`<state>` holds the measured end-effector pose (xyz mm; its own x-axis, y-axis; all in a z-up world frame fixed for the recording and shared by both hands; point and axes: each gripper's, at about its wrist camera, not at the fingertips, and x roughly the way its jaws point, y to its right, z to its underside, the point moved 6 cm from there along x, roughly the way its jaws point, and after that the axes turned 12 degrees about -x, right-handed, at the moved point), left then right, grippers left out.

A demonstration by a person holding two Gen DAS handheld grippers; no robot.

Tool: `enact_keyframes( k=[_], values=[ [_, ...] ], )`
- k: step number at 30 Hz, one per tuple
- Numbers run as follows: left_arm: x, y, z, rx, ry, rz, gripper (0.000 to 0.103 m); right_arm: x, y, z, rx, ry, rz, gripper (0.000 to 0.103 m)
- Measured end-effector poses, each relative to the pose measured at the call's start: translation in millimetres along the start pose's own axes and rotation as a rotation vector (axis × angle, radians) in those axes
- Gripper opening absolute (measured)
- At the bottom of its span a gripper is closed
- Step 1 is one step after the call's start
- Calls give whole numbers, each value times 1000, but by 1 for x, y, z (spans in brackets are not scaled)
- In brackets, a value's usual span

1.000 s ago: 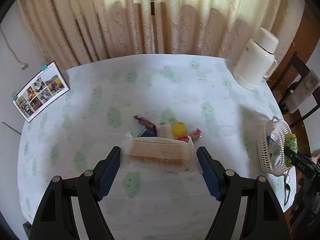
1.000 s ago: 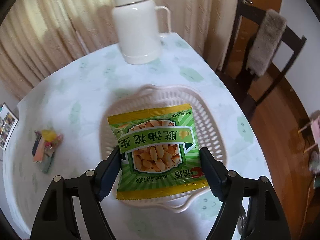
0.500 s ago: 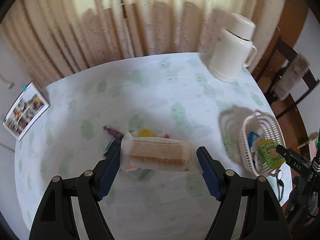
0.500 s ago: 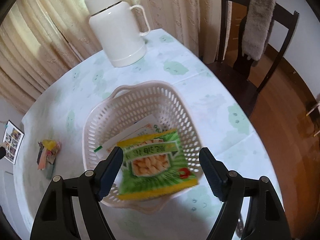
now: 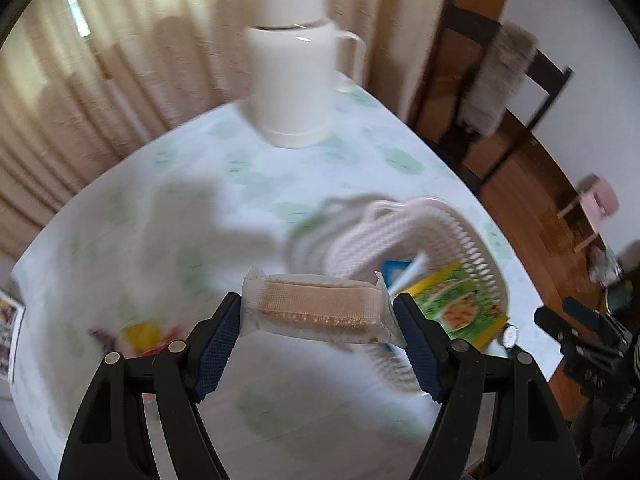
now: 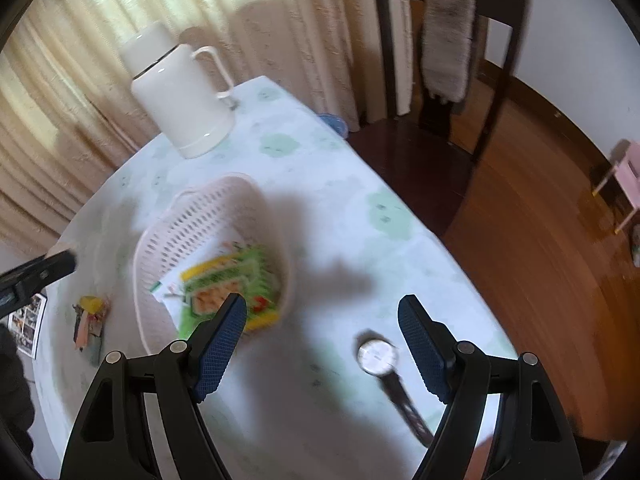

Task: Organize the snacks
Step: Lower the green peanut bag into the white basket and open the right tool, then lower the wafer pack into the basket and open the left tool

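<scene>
My left gripper (image 5: 318,320) is shut on a clear-wrapped wafer pack (image 5: 320,310), held crosswise between its blue pads above the table, just left of the white basket (image 5: 452,228). In the basket lie a green peanut bag (image 5: 460,308) and a blue-and-white packet (image 5: 396,274). My right gripper (image 6: 322,322) stands open with nothing between its fingers, to the right of the basket (image 6: 168,248) and the peanut bag (image 6: 228,288). A small pile of loose snacks (image 6: 90,320) lies on the table left of the basket, seen blurred as snacks (image 5: 140,334) in the left wrist view.
A white thermos jug (image 5: 292,72) stands at the back of the round table (image 5: 224,184). A wristwatch (image 6: 378,358) lies near the table's front right edge. A dark chair (image 6: 432,92) with a grey cloth stands right of the table. A photo card (image 6: 26,320) lies far left.
The right gripper let the peanut bag fall into the basket and drew away to the right, empty. The left gripper carried the wafer pack rightward from the snack pile to the basket.
</scene>
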<state>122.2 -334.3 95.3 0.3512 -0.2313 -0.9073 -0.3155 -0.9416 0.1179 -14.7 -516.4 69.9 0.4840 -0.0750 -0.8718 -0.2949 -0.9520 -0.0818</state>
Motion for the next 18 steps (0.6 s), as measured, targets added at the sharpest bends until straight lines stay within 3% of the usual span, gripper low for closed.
enact_keyframes(
  k=[5, 9, 18],
  values=[
    [17, 34, -5, 20, -39, 44, 74, -8, 23, 9, 37, -5, 18, 79],
    [18, 42, -4, 30, -53, 33, 74, -10, 32, 9, 44, -2, 14, 79],
    [6, -9, 2, -99, -41, -37, 74, 4, 9, -1, 0, 0, -56, 79]
  ],
)
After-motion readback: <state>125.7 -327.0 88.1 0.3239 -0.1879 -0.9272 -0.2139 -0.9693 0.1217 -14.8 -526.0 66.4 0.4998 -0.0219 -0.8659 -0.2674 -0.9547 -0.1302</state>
